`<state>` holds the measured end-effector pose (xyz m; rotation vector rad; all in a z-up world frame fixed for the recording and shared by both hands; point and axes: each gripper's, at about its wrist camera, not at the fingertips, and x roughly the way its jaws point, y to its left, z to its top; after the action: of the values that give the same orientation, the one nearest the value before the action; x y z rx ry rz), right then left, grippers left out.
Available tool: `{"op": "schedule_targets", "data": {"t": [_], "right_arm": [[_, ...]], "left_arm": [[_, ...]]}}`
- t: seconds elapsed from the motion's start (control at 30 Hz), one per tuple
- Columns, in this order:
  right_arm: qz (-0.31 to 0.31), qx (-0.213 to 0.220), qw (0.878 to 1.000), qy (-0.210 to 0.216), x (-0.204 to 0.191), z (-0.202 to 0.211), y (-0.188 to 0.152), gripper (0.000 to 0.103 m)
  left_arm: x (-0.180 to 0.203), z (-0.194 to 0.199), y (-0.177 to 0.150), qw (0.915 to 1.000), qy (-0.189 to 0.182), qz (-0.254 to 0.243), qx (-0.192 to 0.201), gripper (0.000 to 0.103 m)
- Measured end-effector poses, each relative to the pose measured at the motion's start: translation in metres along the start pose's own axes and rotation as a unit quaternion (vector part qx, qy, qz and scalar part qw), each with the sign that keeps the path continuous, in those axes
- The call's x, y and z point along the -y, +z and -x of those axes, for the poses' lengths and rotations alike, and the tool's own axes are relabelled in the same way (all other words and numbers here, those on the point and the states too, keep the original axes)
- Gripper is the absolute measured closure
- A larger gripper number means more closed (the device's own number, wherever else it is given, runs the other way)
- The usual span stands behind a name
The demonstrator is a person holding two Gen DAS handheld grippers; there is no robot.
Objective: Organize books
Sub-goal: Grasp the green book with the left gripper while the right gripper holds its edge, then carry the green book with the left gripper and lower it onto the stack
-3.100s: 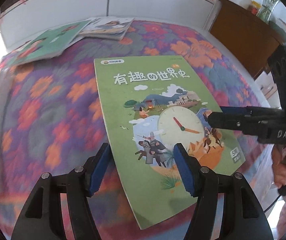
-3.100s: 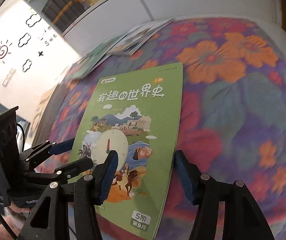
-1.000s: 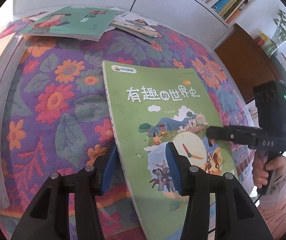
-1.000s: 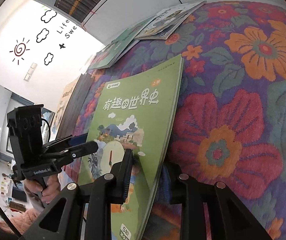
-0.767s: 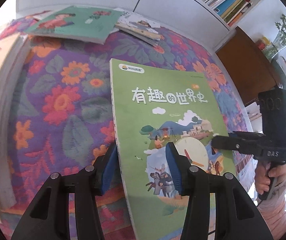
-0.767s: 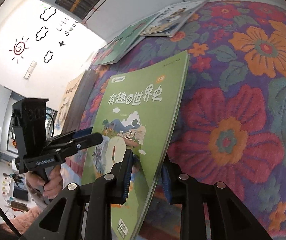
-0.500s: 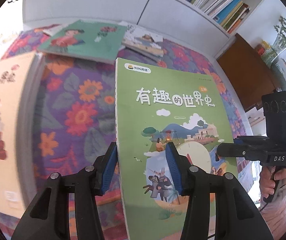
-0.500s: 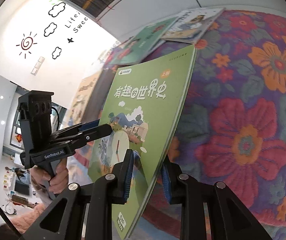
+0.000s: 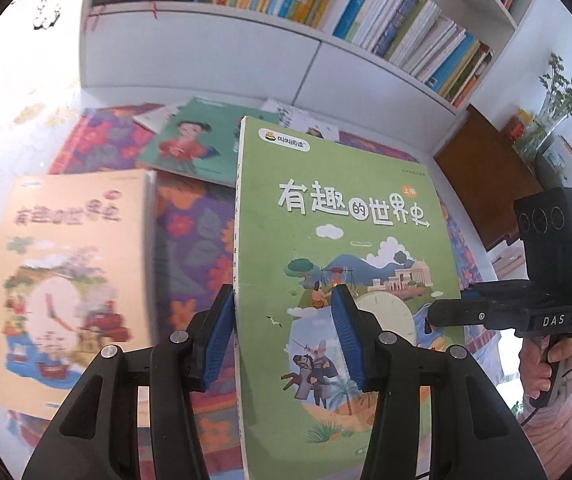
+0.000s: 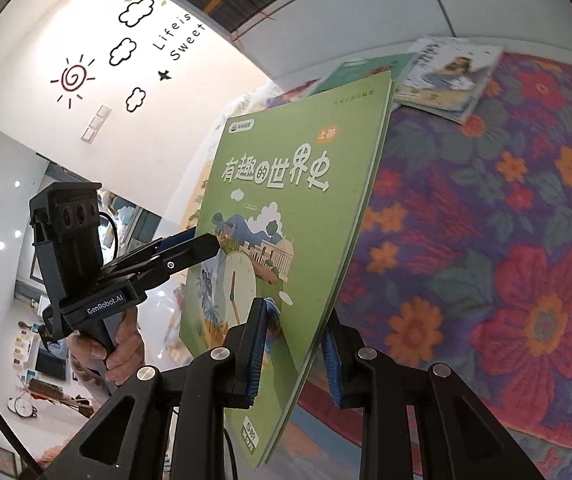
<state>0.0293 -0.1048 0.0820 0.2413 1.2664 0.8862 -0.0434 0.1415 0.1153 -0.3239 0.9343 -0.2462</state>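
Book green [image 9: 350, 264] | spine between left gripper [image 9: 282, 336] pads | right gripper [image 10: 292, 354] clamps opposite edge

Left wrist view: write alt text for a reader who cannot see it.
Two grippers, left gripper and right gripper, hold a green picture book lifted above a floral cloth. An orange book lies left; a bookshelf stands behind.

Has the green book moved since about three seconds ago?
Yes. The green book has been lifted off the floral blanket and tipped up; its top edge now overlaps the teal book.
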Motion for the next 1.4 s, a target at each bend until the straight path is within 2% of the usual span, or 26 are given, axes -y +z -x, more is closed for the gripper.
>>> {"op": "schedule_targets", "data": {"t": [0.37,0.67,0.93,1.13,1.4], "right_arm": [[0.031,-0.023,0.999,0.012,-0.051,-0.044,0.032,0.077],[0.048,-0.043,0.998,0.025,-0.078,-0.088,0.058,0.077],[0.051,-0.078,0.995,0.037,-0.085,-0.146,0.078,0.077],[0.045,-0.101,0.993,0.029,-0.083,-0.189,0.083,0.077],[0.044,-0.107,0.993,0.02,-0.089,-0.203,0.08,0.077]], "left_arm": [[-0.05,0.044,0.01,0.999,0.035,0.011,0.025,0.058],[-0.104,0.062,0.013,0.9955,0.062,0.053,0.048,0.058],[-0.163,0.053,0.01,0.9912,0.078,0.098,0.042,0.058],[-0.194,0.032,0.004,0.989,0.086,0.119,0.016,0.058],[-0.205,0.024,0.0,0.989,0.084,0.121,0.012,0.058]]}}
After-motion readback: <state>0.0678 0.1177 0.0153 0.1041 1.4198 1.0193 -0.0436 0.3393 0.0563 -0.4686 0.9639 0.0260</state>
